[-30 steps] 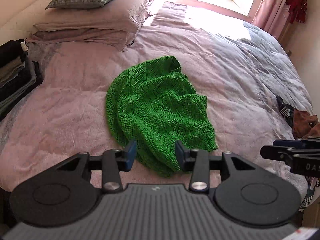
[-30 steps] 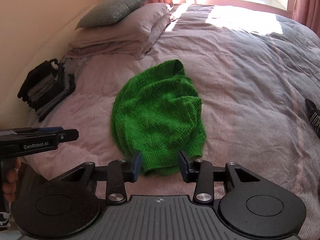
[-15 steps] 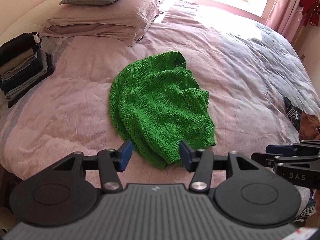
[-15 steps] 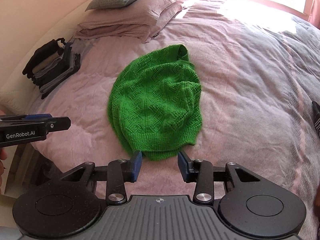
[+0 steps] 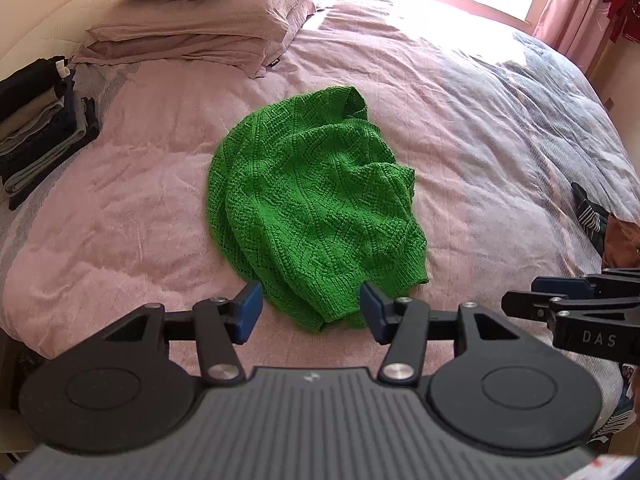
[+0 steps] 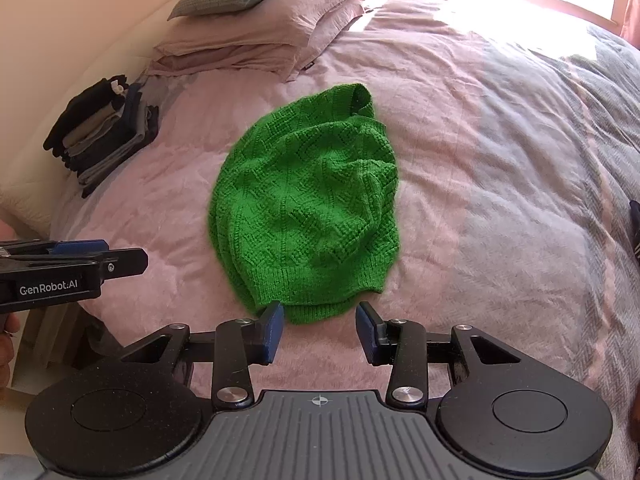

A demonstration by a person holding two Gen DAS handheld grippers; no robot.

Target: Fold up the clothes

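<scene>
Hovering both grippers over a crumpled green sweater on your pink duvet.

Left wrist view: your left gripper stands open above the sweater's near hem, clasping nothing; the right gripper juts in at the right edge. Right wrist view: your right gripper is parted and empty, just short of the hem; folded clothes are stacked near the pillows.

A home bedroom: a wide bed under a pink duvet, stacked pillows at its head, pink curtains beside a sunlit window.
</scene>
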